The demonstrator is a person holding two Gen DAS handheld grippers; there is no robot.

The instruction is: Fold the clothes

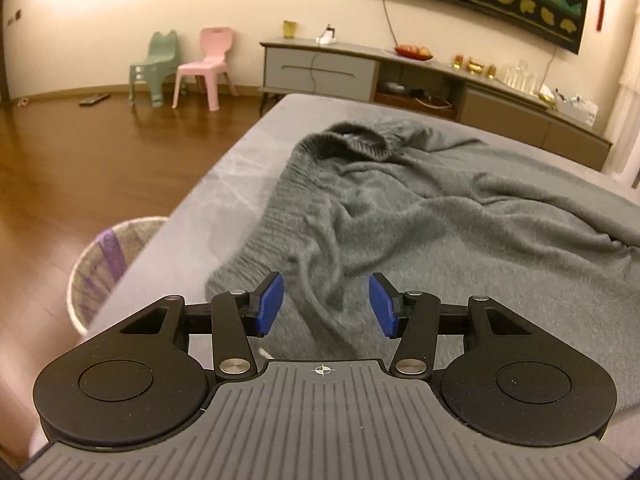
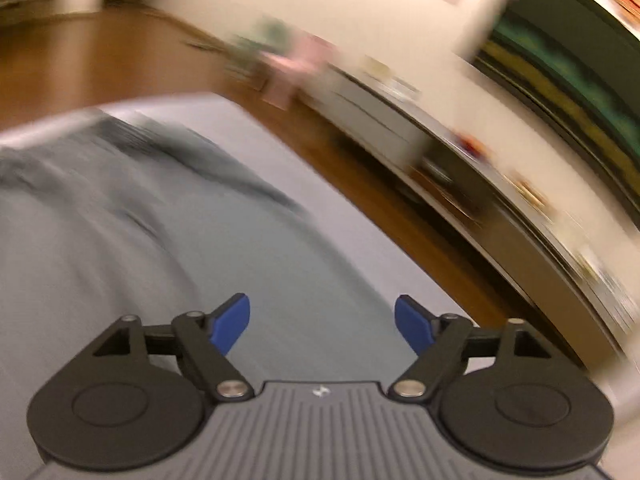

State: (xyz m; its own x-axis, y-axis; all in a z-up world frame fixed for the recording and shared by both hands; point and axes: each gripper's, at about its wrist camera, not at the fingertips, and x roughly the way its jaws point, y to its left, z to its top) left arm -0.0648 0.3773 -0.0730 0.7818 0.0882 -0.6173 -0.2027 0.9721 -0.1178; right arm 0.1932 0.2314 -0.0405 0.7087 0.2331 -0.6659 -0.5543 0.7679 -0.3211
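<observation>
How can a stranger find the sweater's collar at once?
Start at the grey table, where the grey sweater lies crumpled. The collar is at its far end, toward the TV cabinet. Unlike the smooth knit around it, it is a ribbed, open ring.

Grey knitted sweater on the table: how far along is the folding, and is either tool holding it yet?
Nothing looks folded yet: the grey knitted sweater lies rumpled and spread on the grey table, collar at the far end. Neither tool holds fabric; the left tool and right tool are both open above it. The right wrist view is motion-blurred. Left: grasp, flatten and make every fold.
</observation>
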